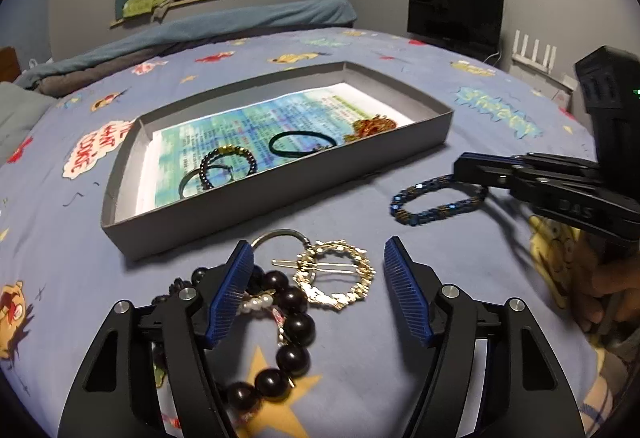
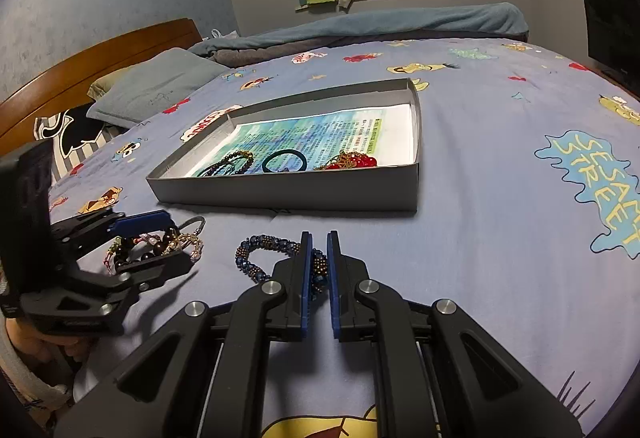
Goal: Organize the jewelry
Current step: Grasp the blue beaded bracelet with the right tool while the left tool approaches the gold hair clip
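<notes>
A grey cardboard tray (image 1: 280,194) (image 2: 288,194) lies on the bed with a printed sheet inside. In it are a dark beaded bracelet (image 1: 228,166), a green hair band (image 1: 302,145) and red-gold jewelry (image 1: 370,128). My left gripper (image 1: 318,262) is open over a pile: a gold wreath hair clip (image 1: 336,280), a black bead bracelet (image 1: 294,334) and a key ring (image 1: 280,236). My right gripper (image 2: 319,250) is shut on a blue beaded bracelet (image 2: 264,250), which lies on the sheet; it also shows in the left wrist view (image 1: 436,200).
The bed sheet (image 2: 500,238) is blue with cartoon prints. Pillows (image 2: 156,86) and a wooden headboard (image 2: 80,66) are at the far left. A folded blanket (image 1: 240,22) lies at the far edge. A TV (image 1: 456,14) stands beyond the bed.
</notes>
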Demonstrator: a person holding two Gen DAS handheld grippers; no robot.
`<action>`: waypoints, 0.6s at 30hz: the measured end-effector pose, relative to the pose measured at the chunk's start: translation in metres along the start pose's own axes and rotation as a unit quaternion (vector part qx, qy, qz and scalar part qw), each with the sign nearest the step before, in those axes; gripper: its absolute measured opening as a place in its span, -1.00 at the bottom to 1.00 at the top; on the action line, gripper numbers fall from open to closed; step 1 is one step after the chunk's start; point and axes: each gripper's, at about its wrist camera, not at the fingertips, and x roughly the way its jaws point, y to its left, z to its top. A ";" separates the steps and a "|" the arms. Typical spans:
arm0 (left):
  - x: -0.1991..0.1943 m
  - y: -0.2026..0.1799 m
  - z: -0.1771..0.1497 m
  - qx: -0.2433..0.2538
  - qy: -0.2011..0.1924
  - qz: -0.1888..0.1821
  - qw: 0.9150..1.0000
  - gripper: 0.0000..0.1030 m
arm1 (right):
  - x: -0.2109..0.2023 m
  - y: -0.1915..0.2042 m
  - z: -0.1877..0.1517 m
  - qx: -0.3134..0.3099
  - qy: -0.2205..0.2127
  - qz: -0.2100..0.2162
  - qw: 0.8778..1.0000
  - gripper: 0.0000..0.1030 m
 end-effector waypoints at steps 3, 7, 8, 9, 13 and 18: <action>0.006 0.004 0.000 -0.005 0.008 -0.011 1.000 0.29 | 0.000 -0.002 0.000 0.002 0.001 0.002 1.000 -0.85; 0.004 0.010 -0.004 -0.022 0.002 -0.041 0.999 0.04 | 0.000 -0.002 0.000 0.003 0.001 0.001 1.000 -0.85; 0.002 0.010 -0.004 -0.024 -0.001 -0.044 0.999 0.04 | 0.001 -0.002 0.000 0.003 0.002 0.001 1.000 -0.85; 0.000 0.010 -0.005 -0.024 -0.006 -0.046 0.999 0.04 | 0.001 -0.002 0.000 0.003 0.002 0.001 1.000 -0.85; -0.009 0.005 -0.006 -0.016 -0.023 -0.054 0.998 0.04 | 0.001 -0.002 0.000 0.004 0.002 0.002 1.000 -0.85; -0.016 0.005 -0.004 -0.017 -0.043 -0.056 0.997 0.03 | 0.000 -0.002 0.000 0.005 -0.001 0.006 1.000 -0.85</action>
